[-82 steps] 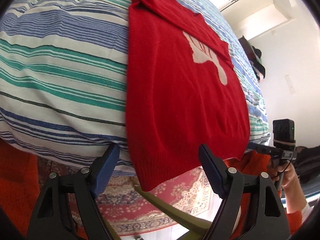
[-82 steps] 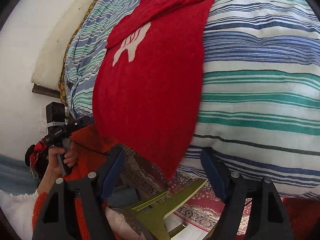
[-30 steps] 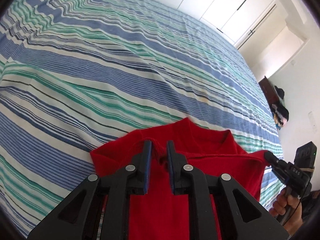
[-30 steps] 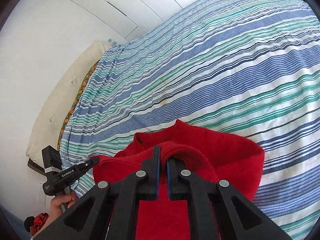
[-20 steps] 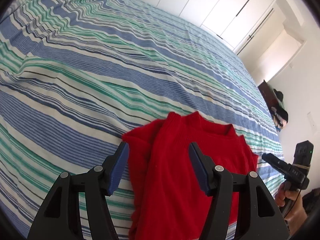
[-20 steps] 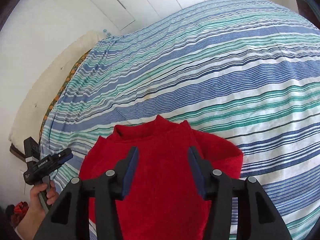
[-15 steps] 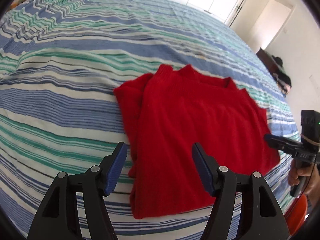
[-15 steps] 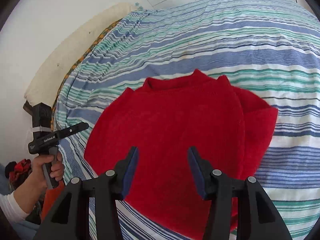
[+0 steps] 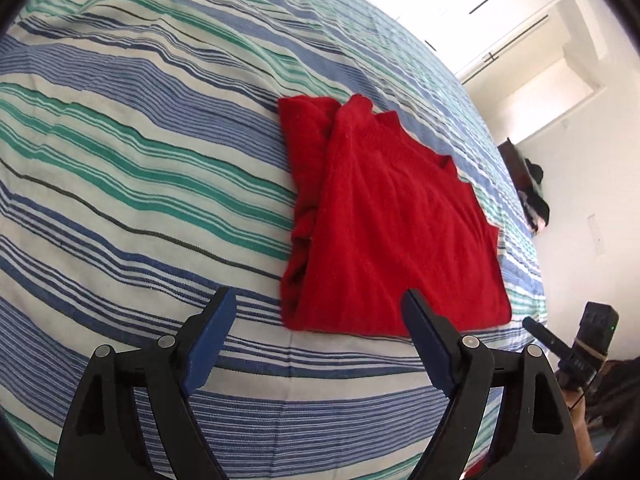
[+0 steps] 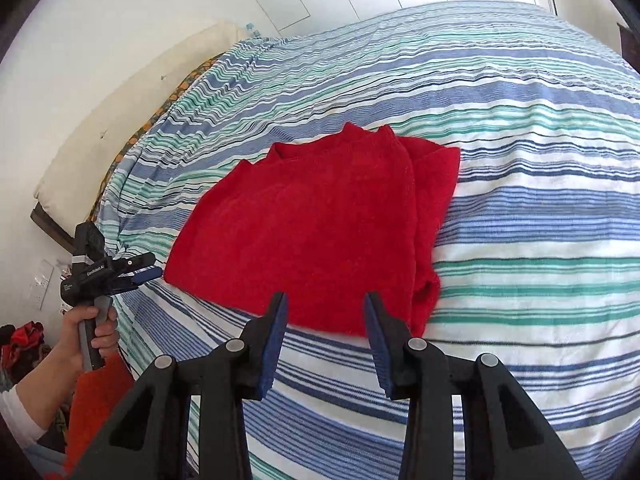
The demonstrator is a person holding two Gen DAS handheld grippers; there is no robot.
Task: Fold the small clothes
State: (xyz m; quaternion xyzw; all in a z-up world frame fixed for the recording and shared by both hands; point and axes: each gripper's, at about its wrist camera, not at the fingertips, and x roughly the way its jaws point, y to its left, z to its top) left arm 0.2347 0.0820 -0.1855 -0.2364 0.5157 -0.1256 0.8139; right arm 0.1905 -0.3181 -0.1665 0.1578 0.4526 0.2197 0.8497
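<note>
Red sweater [image 9: 384,224] lies folded on the striped bed cover [image 9: 132,152], near the bed's front edge, neck end pointing away from both cameras. One side fold shows as a doubled strip along its edge: left edge in the left wrist view, right edge in the right wrist view [image 10: 320,228].

Left gripper [image 9: 316,336] hovers above the cover just short of the sweater's near hem, jaws spread wide, nothing between the blue pads. Right gripper [image 10: 325,332] also hangs over the near hem, jaws parted and empty. In the right wrist view the left gripper [image 10: 150,270] is seen off the bed's side, held in the person's left hand [image 10: 90,330], arm angled up from below.

Versus 1.0 s ago: both grippers were clamped on the sweater's hem, carrying it over toward the neck end; now both are released and pulled back, and the sweater lies flat, halved in length.

Writing: white lettering on the left gripper body, too small to read with certainty.
</note>
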